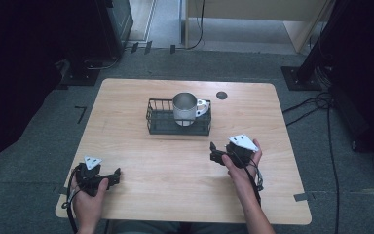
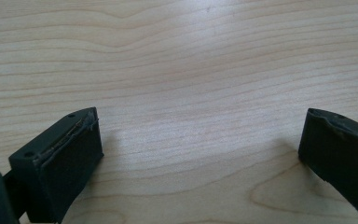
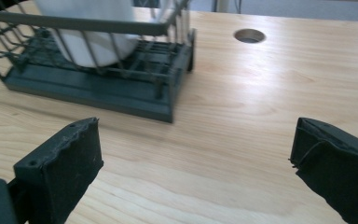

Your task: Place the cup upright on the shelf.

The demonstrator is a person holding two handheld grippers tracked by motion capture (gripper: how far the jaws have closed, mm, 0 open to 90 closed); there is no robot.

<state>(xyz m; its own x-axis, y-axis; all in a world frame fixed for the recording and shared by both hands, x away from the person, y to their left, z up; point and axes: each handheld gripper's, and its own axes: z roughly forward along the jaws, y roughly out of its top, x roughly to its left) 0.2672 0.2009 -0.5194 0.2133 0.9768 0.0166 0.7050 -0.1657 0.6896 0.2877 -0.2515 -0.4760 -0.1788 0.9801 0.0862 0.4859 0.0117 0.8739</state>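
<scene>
we are holding both grippers apart over the table [image 1: 141,165].
the mug [image 1: 185,108] is sitting in the basket [image 1: 156,122], just beyond the right gripper [image 1: 215,153]; the left gripper [image 1: 116,175] is hovering well apart.

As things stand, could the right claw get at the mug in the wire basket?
Probably yes: the right claw is open, with bare table between it and the basket; the mug rises above the rim, open from above.

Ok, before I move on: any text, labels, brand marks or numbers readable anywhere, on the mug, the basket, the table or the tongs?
None can be read.
Mug: plain metal and white, no print seen.
Wire basket: no label visible.
Table: bare wood grain, with a round hole but no marking.
Left tongs and right tongs: black jaws and grey plates, no lettering.
</scene>
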